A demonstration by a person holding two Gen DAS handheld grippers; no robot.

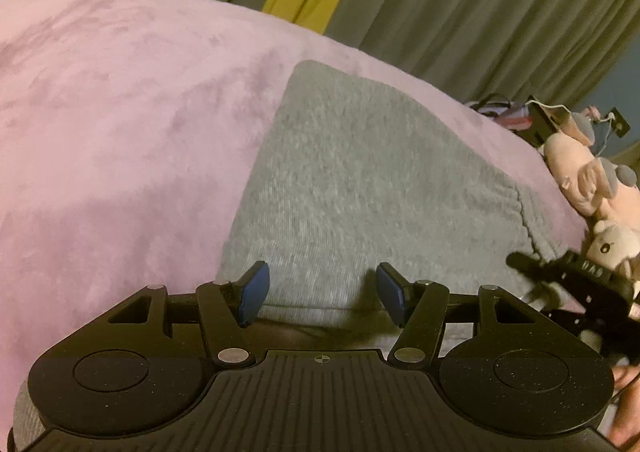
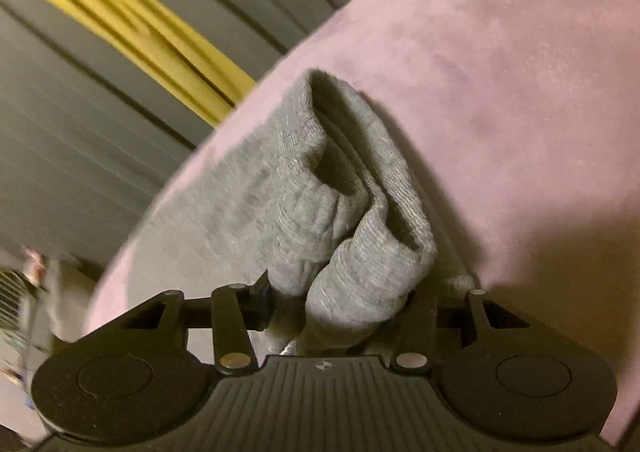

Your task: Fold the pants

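Left wrist view: left gripper (image 1: 320, 294) has jaws spread wide, blue pads (image 1: 253, 292) empty, hovering low over the near edge of the grey knit sweatpants (image 1: 360, 188). Pants lie flat-ish on the pink plush blanket (image 1: 120, 124), ribbed hem at the right. Right gripper (image 1: 576, 292) shows at the frame's right edge, blurred, beside the ribbed hem.

Risk here: the left side isn't pinning anything, so if the right side pulls, the whole garment prob slides on the plush and the fold goes crooked. A closing pinch could also grab blanket along w/ the fabric.

Bkgd: grey-green pleated curtain (image 1: 480, 12) w/ a yellow stripe, pink and white stuffed toys (image 1: 580, 176) at the bed's right edge, near the pants; a fold swung that way could snag them.

Right wrist view: right gripper (image 2: 338, 300) is pinching bunched ribbed cuffs of the sweatpants (image 2: 352, 212), jaws closed on a thick wad; pads hidden by fabric. Looks like both leg cuffs, but layers are uneven, so one may slip out if lifted. Blanket (image 2: 500, 72) is soft, w/ no firm backing for a crease. Curtain (image 2: 80, 132) behind is motion-blurred.
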